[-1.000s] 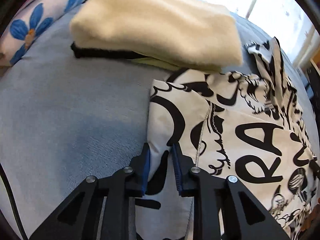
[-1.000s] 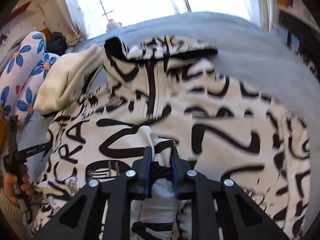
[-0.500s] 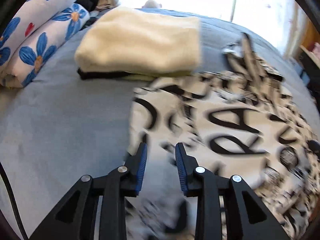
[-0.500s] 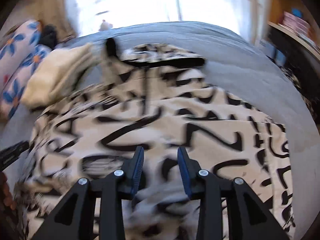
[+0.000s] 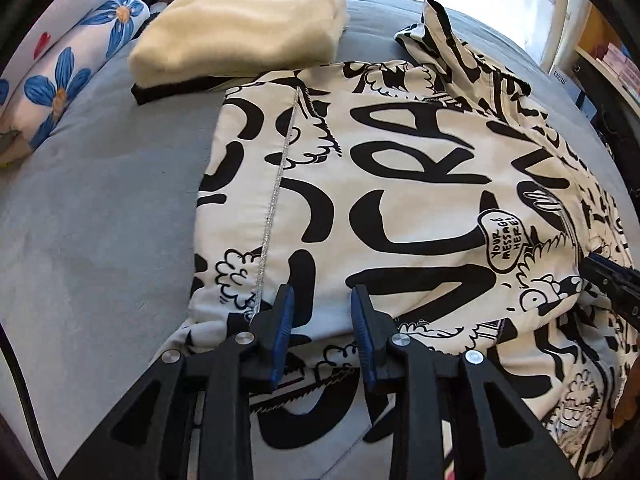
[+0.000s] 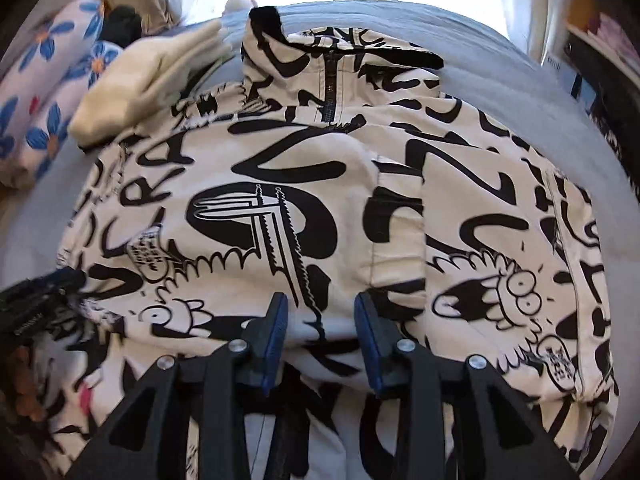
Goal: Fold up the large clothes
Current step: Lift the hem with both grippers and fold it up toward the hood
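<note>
A large white jacket with black graffiti lettering (image 5: 400, 184) lies folded over on a grey bed (image 5: 100, 200); it also shows in the right wrist view (image 6: 320, 208), collar and zip at the far end. My left gripper (image 5: 322, 320) is open and empty, just above the near folded edge at the jacket's left side. My right gripper (image 6: 320, 320) is open and empty over the near edge, further right. The right gripper's tip shows at the right edge of the left wrist view (image 5: 612, 280).
A folded cream fleece (image 5: 240, 32) on a dark garment lies at the far left, touching the jacket. Blue-flowered pillows (image 5: 60, 80) line the left side. A bright window is beyond the bed; shelves (image 6: 608, 64) stand at the right.
Both grippers were shut on jacket fabric a second ago; they have let go, opened and drawn back. The lifted part now lies flat over the jacket.
</note>
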`<state>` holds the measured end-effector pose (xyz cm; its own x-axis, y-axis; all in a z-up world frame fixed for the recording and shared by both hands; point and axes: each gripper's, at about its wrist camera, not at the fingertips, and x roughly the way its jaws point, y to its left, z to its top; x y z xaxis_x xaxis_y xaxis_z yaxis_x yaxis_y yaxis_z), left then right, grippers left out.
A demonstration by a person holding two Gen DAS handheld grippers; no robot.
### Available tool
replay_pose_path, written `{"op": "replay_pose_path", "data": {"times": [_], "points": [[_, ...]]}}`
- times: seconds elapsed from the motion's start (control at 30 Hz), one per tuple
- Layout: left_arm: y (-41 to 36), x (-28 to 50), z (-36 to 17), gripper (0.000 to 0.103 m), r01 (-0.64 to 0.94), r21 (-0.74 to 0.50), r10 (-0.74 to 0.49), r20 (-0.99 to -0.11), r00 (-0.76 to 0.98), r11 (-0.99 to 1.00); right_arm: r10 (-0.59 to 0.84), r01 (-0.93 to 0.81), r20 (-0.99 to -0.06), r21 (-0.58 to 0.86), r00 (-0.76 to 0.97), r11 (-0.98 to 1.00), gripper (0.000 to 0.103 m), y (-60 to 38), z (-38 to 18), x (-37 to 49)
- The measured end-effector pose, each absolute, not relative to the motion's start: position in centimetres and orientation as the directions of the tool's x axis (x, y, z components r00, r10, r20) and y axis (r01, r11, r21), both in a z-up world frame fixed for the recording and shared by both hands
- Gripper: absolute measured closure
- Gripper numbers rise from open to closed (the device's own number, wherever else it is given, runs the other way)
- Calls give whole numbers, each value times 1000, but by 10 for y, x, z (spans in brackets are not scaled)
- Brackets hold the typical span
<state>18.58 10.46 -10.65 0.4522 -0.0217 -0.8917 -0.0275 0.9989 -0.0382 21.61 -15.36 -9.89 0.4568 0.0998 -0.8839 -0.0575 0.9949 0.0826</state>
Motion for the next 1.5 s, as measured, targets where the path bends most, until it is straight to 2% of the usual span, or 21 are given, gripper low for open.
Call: {"op": "replay_pose_path", "data": {"times": [0.1, 0.27, 0.37, 0.47, 0.77, 0.9, 1.03, 1.23, 1.5], "points": [[105, 182, -99, 71, -31, -24, -7, -887, 461, 999, 85, -35, -880, 78, 467, 996, 68, -156, -88, 205], [106, 158, -70, 47, -28, 4, 18, -867, 499, 1000, 116, -26, -861, 118, 495, 993, 68, -161, -64, 177], [107, 140, -50, 45, -22, 22, 31, -848, 529, 1000, 124, -15, -852, 135, 509, 991, 68, -164, -51, 162], [111, 120, -29, 38, -31, 18, 32, -831, 556, 999, 113, -4, -832, 132, 543, 991, 68, -167, -32, 140], [123, 54, 16, 35, -60, 13, 47, -783, 621, 998, 119, 0, -780, 150, 614, 989, 68, -178, 6, 76], [129, 28, 25, 34, -66, 13, 52, -773, 632, 998, 109, -5, -771, 136, 628, 991, 62, -183, 12, 53], [138, 8, 26, 33, -61, 0, 38, -782, 622, 998, 88, 3, -770, 115, 632, 993, 62, -194, 14, 30], [169, -22, 13, 32, -54, -57, -14, -811, 585, 997, 51, 61, -769, 115, 637, 991, 51, -227, 12, -4], [199, -42, -41, 32, -71, -223, -170, -880, 443, 972, 9, 141, -809, 114, 587, 983, 50, -274, -16, -45]]}}
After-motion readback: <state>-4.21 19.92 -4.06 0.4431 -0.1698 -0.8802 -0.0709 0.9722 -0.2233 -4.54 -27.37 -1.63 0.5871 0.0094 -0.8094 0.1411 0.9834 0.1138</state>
